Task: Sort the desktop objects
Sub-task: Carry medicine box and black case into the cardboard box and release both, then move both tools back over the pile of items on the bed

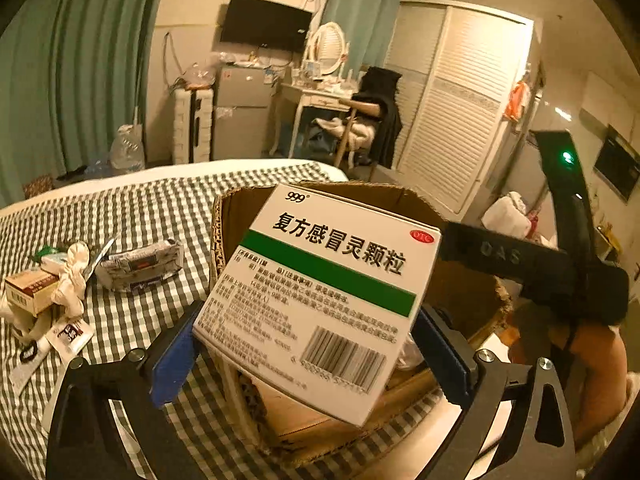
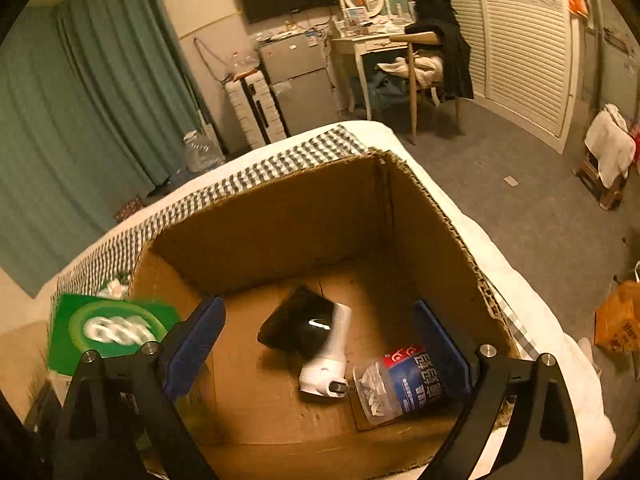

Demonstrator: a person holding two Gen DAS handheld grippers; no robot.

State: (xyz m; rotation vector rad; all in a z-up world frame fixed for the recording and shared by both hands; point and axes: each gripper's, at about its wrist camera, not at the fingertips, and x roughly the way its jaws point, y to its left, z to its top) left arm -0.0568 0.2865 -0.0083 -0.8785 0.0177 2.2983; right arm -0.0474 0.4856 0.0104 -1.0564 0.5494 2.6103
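Note:
My left gripper [image 1: 308, 352] is shut on a white and green medicine box [image 1: 320, 288], held tilted over the near rim of the cardboard box [image 1: 224, 216]. The same medicine box shows blurred in the right wrist view [image 2: 104, 328], at the carton's left. My right gripper [image 2: 320, 344] is open and empty above the cardboard box [image 2: 280, 216]. Inside lie a black and white hair dryer [image 2: 316, 340] and a crushed plastic bottle [image 2: 400, 384]. The right gripper's black body [image 1: 560, 264] shows beyond the carton in the left wrist view.
The carton stands on a checked cloth [image 1: 132, 208]. To its left lie a tissue pack [image 1: 140, 266], a small box [image 1: 30, 290], a crumpled white cloth [image 1: 74, 276] and sachets [image 1: 70, 334]. The cloth's edge drops to the floor [image 2: 540, 216] at right.

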